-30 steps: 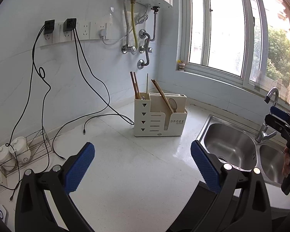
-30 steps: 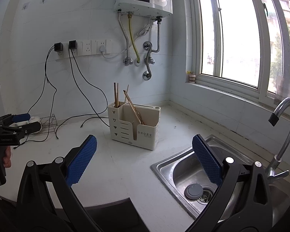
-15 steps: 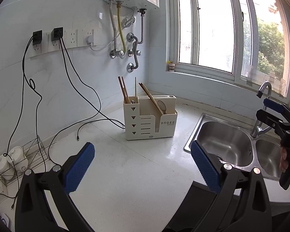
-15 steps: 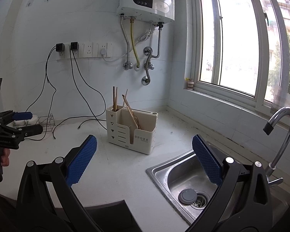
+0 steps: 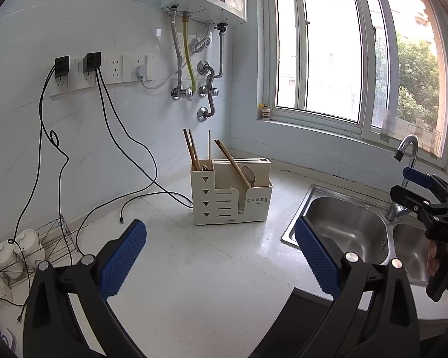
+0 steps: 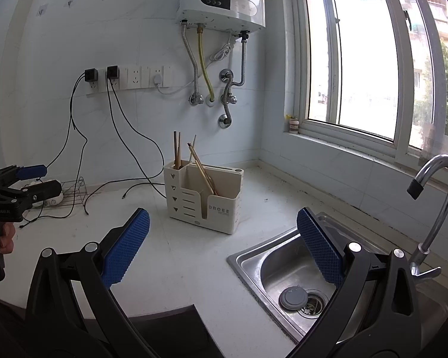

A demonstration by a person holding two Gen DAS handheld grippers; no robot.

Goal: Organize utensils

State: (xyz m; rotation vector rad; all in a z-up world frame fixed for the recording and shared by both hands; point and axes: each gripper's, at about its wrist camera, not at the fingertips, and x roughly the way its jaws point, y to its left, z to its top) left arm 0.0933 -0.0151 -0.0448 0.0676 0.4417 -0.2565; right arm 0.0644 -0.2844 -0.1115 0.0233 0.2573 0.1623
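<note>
Grippers: left gripper (image 5: 219,249) and right gripper (image 6: 222,246), jaws wide, empty. One utensil holder (image 5: 231,192) mid-frame; five chopsticks (image 5: 231,161), one spoon (image 5: 249,174).

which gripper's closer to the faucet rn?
Right. The right gripper hangs at the sink's near edge beside the faucet; the left gripper is over the countertop, left of the sink.

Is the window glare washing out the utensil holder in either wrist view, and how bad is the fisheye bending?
Left wrist view: window blown out white, but the utensil holder stays sharp, its lettering legible. Right wrist view: same glare at the window, holder evenly lit. Both views bow straight frames near the edges and have dark vignetted corners.
</note>
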